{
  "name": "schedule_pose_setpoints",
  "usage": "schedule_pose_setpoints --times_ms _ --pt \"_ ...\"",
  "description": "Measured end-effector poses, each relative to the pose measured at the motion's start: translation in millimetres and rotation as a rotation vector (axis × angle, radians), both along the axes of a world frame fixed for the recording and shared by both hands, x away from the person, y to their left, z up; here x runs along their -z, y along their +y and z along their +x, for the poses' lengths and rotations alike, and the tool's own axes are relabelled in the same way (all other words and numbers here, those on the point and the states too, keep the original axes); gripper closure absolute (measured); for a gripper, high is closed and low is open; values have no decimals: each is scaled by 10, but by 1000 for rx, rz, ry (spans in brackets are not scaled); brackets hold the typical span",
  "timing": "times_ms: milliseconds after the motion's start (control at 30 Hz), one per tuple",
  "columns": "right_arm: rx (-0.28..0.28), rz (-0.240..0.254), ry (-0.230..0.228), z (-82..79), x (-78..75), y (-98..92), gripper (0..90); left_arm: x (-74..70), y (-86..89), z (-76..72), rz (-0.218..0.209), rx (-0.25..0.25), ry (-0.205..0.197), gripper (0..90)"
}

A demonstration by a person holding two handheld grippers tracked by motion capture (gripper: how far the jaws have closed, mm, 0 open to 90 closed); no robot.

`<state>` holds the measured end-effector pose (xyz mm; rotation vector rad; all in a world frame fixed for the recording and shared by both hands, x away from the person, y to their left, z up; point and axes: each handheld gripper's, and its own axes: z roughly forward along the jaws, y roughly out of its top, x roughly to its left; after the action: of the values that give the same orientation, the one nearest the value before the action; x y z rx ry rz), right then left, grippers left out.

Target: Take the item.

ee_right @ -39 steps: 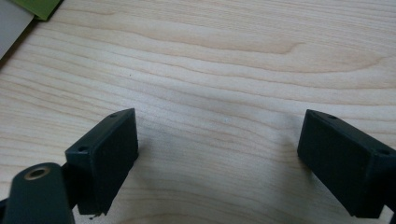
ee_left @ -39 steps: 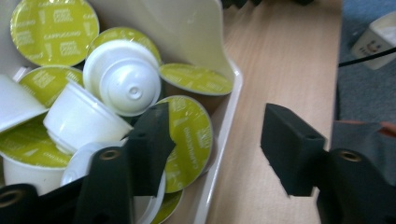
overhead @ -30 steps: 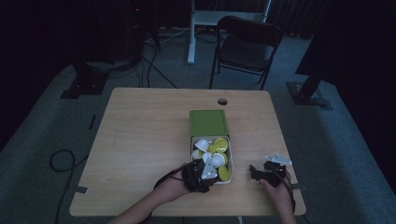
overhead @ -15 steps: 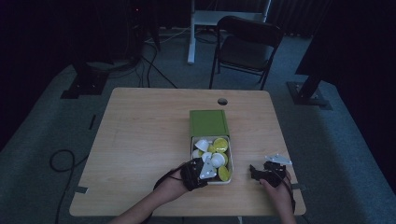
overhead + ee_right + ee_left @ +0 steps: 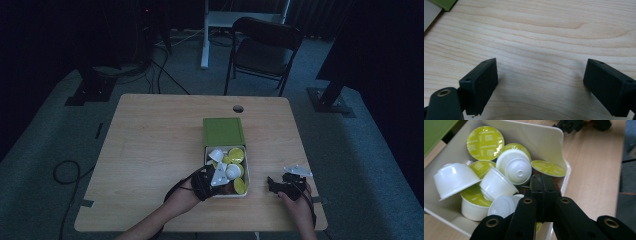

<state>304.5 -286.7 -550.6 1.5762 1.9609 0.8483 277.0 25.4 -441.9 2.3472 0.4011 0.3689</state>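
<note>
An open white box point(image 5: 247, 176) on the table holds several coffee capsules point(image 5: 515, 166), white cups with yellow-green foil lids point(image 5: 485, 142). My left gripper point(image 5: 541, 186) hangs over the box's near right corner point(image 5: 544, 140). Its jaws have just been closing and now stand shut, pad against pad, with nothing visible between them. In the high view the left gripper point(image 5: 224, 183) reaches into the box from the left. My right gripper point(image 5: 541, 82) rests open over bare wood, right of the box in the high view point(image 5: 273, 184).
The box's green lid point(image 5: 223, 131) lies flat behind it, hinged open. A small round hole point(image 5: 238, 108) sits near the table's far edge. A chair point(image 5: 265, 50) stands beyond the table. The right gripper point(image 5: 574, 123) appears at the top of the left gripper view.
The left gripper has shifted slightly over the near end of the box. The right hand has kept still.
</note>
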Motion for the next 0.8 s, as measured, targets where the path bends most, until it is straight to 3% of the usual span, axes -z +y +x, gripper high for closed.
schedule_pose_setpoints --times_ms 300,500,800 --pt "0 0 0 0 0 0 118 -110 30 10 -38 1 -8 900" --pt "0 0 0 0 0 0 118 -193 60 30 -68 11 13 900" --pt "0 0 1 0 -1 0 118 -334 106 44 -103 -3 -9 900"
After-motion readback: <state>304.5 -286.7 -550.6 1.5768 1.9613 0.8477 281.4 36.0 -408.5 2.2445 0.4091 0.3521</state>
